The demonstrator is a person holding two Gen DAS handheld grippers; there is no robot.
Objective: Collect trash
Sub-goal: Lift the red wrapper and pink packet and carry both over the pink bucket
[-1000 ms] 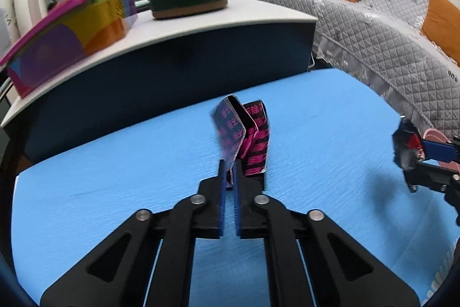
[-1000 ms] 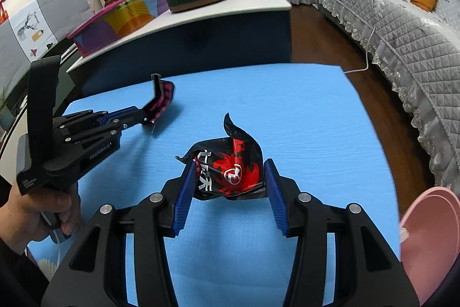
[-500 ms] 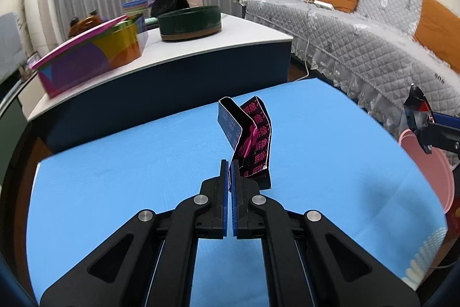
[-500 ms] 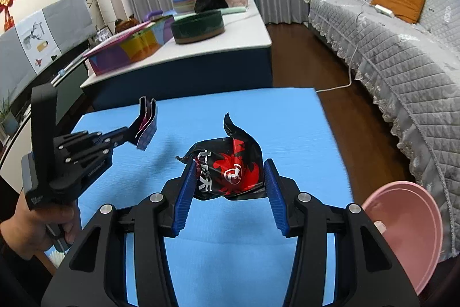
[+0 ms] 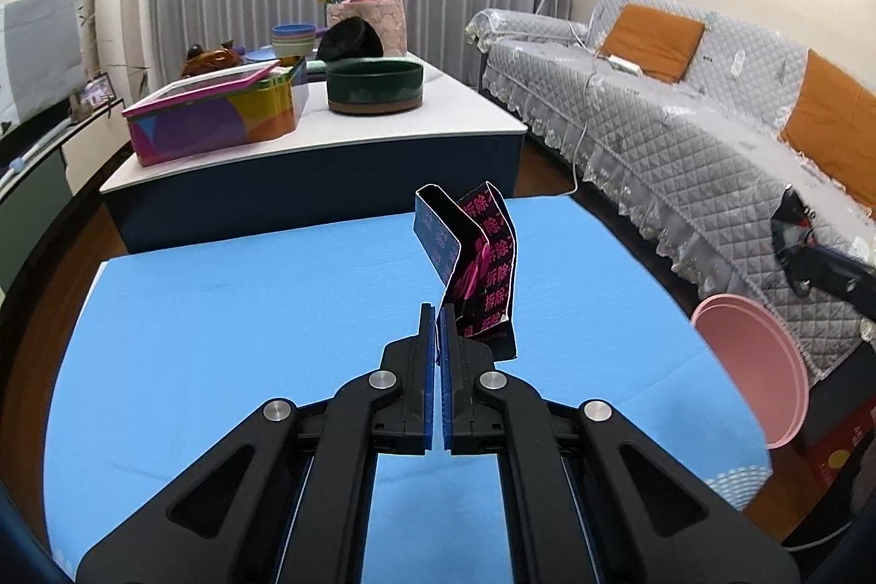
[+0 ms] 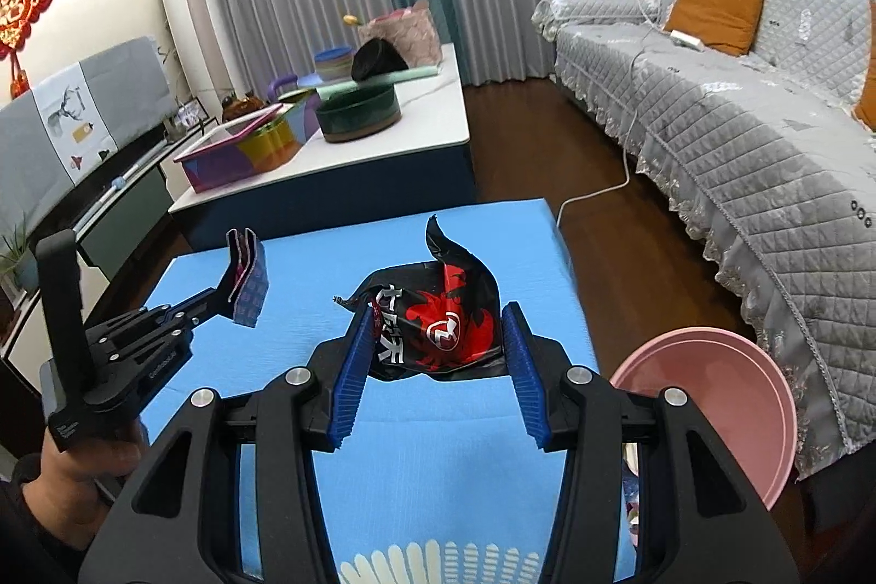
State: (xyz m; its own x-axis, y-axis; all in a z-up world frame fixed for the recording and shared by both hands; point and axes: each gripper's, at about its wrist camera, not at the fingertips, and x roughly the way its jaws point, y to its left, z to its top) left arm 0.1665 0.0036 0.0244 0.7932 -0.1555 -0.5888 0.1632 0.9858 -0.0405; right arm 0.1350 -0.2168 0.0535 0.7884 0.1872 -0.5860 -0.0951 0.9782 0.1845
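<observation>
Blue cloth: we are working over a blue table, both claws raised above it.
Left claw: we are clenching it on the lower edge of a folded black-and-pink box; its blue pads are nearly meeting, and the box is sticking up beyond the tips, off the cloth.
Same claw from the right camera: we are seeing it at the left, a hand gripping its handle, the box pinched at its tip.
Right claw: we are grasping a crumpled black-and-red wrapper between half-spread blue pads, each pad pressing a side of it; the wrapper is hanging clear of the table.
Pink bin: it is standing on the floor just right of the table, near the sofa.
Far side: a white counter is carrying a coloured tin and a dark green bowl.
</observation>
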